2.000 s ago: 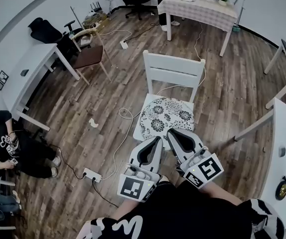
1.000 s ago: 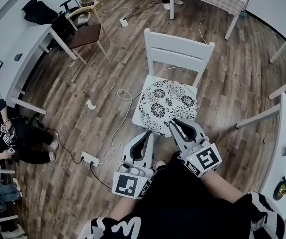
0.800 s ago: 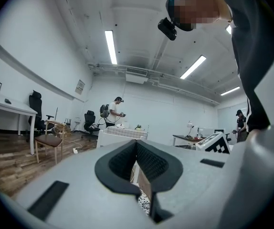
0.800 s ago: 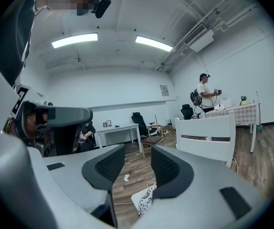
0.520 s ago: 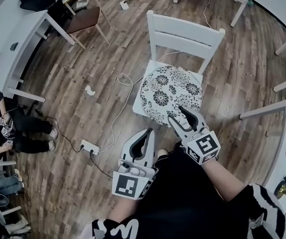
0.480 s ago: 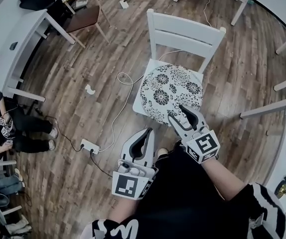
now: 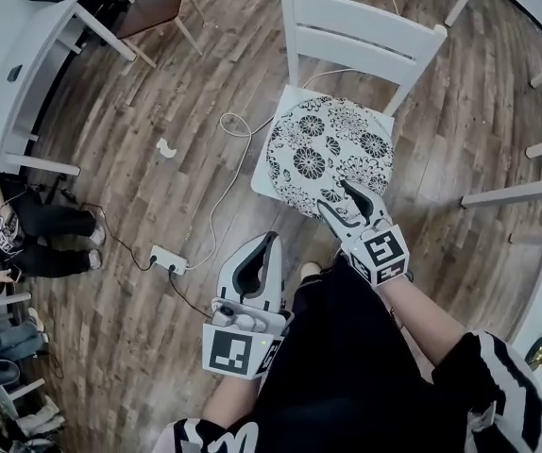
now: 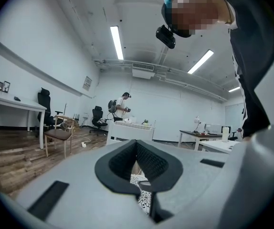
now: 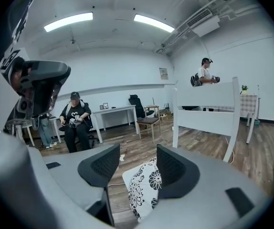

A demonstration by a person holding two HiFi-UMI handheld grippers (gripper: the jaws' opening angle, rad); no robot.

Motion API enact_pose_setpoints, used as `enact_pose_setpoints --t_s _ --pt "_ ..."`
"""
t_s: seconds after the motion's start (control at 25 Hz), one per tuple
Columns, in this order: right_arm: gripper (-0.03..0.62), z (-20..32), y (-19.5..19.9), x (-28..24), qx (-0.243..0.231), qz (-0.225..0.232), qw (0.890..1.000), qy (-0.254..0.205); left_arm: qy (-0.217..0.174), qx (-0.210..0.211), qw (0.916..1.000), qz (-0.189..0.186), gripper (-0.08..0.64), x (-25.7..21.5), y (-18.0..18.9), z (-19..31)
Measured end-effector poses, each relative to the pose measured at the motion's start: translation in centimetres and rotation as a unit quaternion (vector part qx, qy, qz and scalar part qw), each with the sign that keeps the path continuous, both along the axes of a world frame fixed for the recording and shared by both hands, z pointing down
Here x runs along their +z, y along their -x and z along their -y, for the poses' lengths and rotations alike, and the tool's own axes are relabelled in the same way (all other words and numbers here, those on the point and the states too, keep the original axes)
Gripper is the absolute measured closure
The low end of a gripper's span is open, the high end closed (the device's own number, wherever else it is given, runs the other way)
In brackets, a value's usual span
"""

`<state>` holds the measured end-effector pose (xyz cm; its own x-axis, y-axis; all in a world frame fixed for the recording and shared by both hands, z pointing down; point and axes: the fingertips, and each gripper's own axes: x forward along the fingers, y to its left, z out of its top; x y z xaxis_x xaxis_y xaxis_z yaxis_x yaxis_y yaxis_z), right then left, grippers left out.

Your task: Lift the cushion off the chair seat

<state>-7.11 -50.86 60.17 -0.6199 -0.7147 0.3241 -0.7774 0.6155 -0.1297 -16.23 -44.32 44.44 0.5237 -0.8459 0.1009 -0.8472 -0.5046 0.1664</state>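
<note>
Closest in, the grey left gripper (image 7: 267, 242) hangs low over the brown wood-plank floor (image 7: 158, 187), just beside the wearer's black-clad leg (image 7: 347, 366). Its jaws are together with nothing caught in them. In the left gripper view only a sliver of floral fabric shows past the tips.

Ahead and to the right, the grey right gripper (image 7: 335, 196) is at the near rim of the round white cushion with the black flower print (image 7: 328, 149). Its jaws have just been opening and now stand wide apart. The cushion's near edge sits in the gap between them, and the pads are not pressing on it, so no grip there.

The cushion lies flat on the seat of the white wooden slat-back chair (image 7: 361, 28) and covers most of it, with a seat corner peeking out at the near left.

A white cable (image 7: 226, 173) trails over the planks from beside the chair towards a white power strip (image 7: 168, 260). Further left a seated person in black (image 7: 11, 239) is near a white desk (image 7: 40, 64), and a brown-seated chair (image 7: 153, 6) stands beyond.
</note>
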Motion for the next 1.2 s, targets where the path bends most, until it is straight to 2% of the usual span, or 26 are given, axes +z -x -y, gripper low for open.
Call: enact_pose_setpoints --t_s 0.2,0.56,0.8,1.2 --pt "0.359 0.5 -0.8 3.7 0.015 -0.005 0.999 0.042 0.006 -0.002 1.0 0.0 0.56 0.9 -0.1 -0.4" --pt "0.351 1.6 -1.4 9.5 0.002 -0.055 0.996 0.071 0.022 -0.013 0.9997 -0.005 0.56 3.0 0.3 -0.6" --pt "0.35 2.3 -1.5 13.3 -0.004 -0.08 0.993 0.091 0.022 -0.023 0.9995 0.005 0.56 3.8 1.4 -0.4" --pt "0.347 2.5 -1.3 18.4 -0.024 -0.116 0.986 0.116 0.042 -0.029 0.9987 0.001 0.56 6.3 1.3 -0.9"
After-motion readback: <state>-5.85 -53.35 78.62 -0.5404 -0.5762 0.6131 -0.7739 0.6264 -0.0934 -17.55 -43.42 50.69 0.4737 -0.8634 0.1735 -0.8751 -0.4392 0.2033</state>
